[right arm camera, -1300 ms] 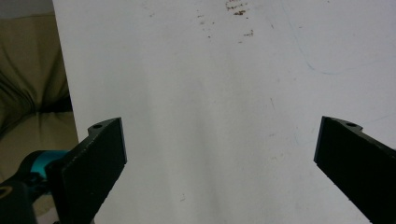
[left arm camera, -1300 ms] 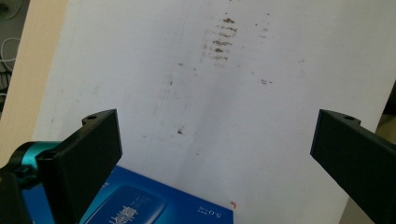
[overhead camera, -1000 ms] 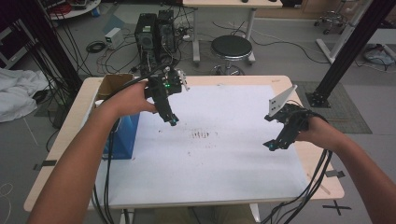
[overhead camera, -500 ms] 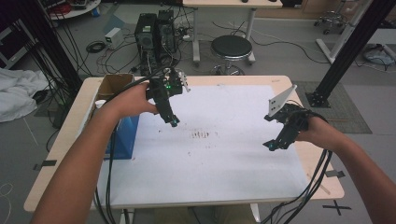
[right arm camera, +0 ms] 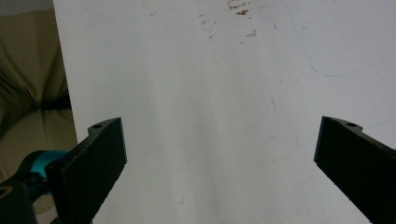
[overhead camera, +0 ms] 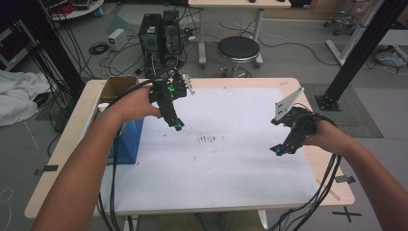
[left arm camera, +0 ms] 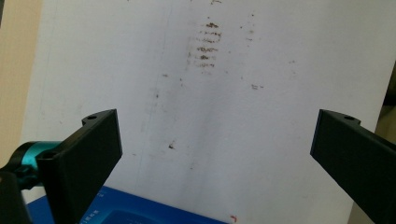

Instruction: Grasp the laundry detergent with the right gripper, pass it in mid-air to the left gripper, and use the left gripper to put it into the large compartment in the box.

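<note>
Jaws of both grippers: spread wide, nothing between them.

Left gripper (overhead camera: 177, 126): held above the left part of the white sheet (overhead camera: 231, 173), tips angled down toward it, not touching; green light lit on its body. Its own view has the jaws far apart over the sheet, with the blue box (left arm camera: 140, 212) at the bottom edge, just below the jaws.

Right gripper (overhead camera: 279, 150): held above the right part of the sheet, tips pointing down and inward, grey three-cornered plate on top. Its own view has the jaws far apart over bare white sheet.

Brown smudge marks (overhead camera: 208, 139): on the sheet near its middle, between the two grippers, well apart from each.

Blue box, high view (overhead camera: 129, 144): at the sheet's left edge, beside the left forearm.

Cardboard box (overhead camera: 117, 86): far left corner of the table (overhead camera: 62, 154).

Cables: trail from both grippers over the near table edge.
</note>
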### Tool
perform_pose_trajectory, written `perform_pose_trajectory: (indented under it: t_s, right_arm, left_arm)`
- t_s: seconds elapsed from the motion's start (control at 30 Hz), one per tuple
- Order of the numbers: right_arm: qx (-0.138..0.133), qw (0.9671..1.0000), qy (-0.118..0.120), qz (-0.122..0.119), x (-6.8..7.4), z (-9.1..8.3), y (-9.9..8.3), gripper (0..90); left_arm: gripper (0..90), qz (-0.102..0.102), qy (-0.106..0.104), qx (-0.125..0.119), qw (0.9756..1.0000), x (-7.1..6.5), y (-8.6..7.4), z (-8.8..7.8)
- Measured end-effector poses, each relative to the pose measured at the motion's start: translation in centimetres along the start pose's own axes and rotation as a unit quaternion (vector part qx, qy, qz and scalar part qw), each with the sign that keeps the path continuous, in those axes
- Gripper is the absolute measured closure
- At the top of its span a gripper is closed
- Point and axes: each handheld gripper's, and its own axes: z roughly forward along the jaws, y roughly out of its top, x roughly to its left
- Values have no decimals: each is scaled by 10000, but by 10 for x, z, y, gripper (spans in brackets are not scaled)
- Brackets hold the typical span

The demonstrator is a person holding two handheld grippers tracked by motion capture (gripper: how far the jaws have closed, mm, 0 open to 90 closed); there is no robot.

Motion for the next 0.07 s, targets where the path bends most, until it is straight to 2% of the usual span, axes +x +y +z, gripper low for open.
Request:
perform_pose_trajectory:
  t_s: [0.07]
  right_arm:
    - [-2,10000,-1,-4,0,0,0,14]
  left_arm:
    - [21,-9,-2,2,10000,0,-1,0]
